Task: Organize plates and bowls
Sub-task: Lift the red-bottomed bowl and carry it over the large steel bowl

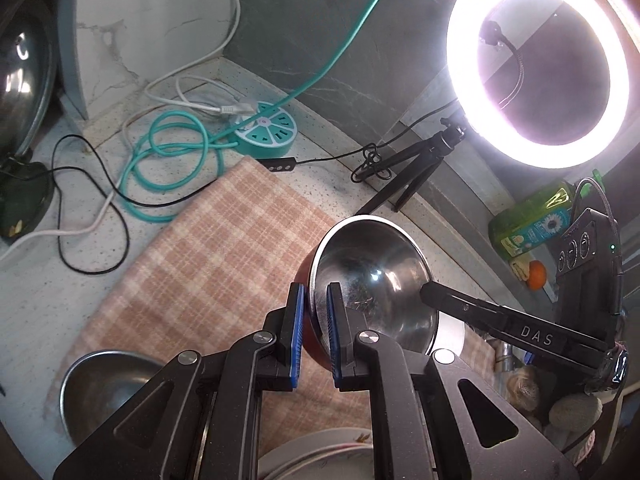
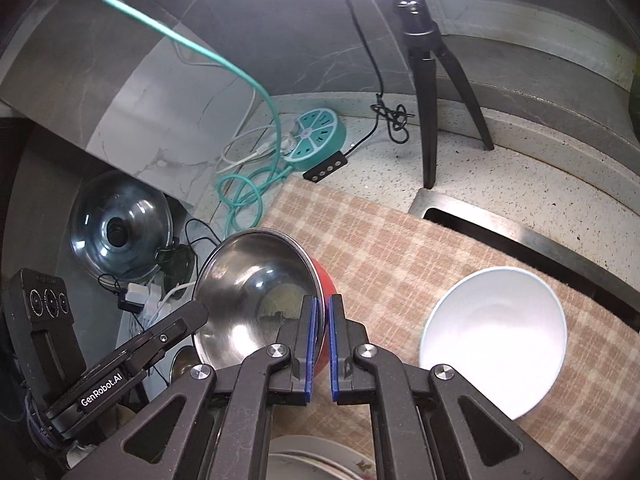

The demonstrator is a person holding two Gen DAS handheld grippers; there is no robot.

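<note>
The bowl [image 1: 372,276], steel inside and red outside, hangs tilted above the checked cloth [image 1: 208,256], pinched at opposite sides of its rim by both tongs. The left tongs [image 1: 317,300] have their blue pads pressed together on the rim, one pad inside the bowl and one on the red outer wall. The right tongs [image 2: 323,312] clamp the opposite edge the same way.

Writing: the arm of the right tongs, seen from the left camera, reads "DAS"; the arm of the left tongs, seen from the right camera, reads "GenRobot.AI". The print on a green bottle [image 1: 532,220] far right of the left tongs is too small to read.

Only the left camera shows the lit ring lamp [image 1: 540,64] as a full circle, the green bottle, an orange fruit [image 1: 536,274] beside it, and a second steel bowl [image 1: 108,388] on the cloth below-left of the tongs. Only the right camera shows a white bowl [image 2: 496,340] on the cloth to the right of the tongs, the sink edge [image 2: 500,220] beyond it, and a glass pot lid [image 2: 120,228] to the left. Both show the teal round power strip [image 1: 268,128] ahead and a plate's rim [image 2: 316,460] beneath the tongs.
</note>
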